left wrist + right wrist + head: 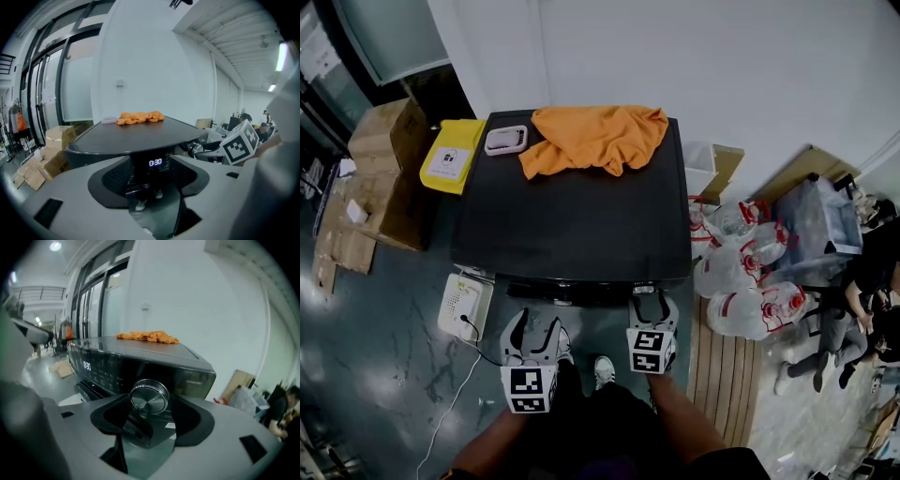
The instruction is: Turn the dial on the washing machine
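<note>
Dial (149, 397) sat on washer (572, 216) front panel, right side. Orange cloth (595, 136) lay on top; boxes (384, 169) left, bottles (750, 272) right. Right gripper (652, 305) jaws released, flanking dial. Left gripper (534, 326) jaws released, empty.

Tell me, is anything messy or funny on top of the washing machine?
Yes. An orange cloth lies crumpled in a heap on top of the washing machine, near the back edge, rather than folded or put away. A small white tray sits just beside it.
</note>
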{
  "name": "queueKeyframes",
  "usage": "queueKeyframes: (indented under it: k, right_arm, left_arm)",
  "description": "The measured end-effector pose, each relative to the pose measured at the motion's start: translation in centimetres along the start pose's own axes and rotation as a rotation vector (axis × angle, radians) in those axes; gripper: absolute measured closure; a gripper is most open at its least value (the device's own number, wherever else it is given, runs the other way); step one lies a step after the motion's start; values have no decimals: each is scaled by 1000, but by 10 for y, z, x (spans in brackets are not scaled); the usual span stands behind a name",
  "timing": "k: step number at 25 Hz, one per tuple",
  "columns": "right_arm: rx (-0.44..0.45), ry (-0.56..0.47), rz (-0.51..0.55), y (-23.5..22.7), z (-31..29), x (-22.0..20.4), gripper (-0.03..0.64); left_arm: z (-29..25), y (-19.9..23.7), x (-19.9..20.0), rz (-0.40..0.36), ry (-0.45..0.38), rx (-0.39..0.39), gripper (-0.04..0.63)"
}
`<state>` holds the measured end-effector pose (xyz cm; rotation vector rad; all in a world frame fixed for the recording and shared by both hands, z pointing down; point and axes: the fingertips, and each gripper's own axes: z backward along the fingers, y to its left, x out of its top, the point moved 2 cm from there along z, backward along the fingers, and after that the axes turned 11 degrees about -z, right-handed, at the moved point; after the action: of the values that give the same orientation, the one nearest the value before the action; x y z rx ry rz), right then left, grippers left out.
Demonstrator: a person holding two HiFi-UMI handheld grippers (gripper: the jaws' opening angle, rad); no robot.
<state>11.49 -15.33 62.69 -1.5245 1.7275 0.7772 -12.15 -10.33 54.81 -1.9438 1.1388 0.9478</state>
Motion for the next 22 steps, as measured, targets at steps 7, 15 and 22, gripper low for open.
queueKeyframes:
  k: [7,15,22]
  right_arm:
    - [-81,8,161,6,-3,2,342]
    - [-25,15,7,3,-4,1,342]
    - [107,17,-357,-8,-8,-3,339]
  left_arm:
    - [4,0,-4,5,2,3,331]
    - [8,2,-6,11,2,-3,330]
    - [6,2,-5,16,-2,-16,330]
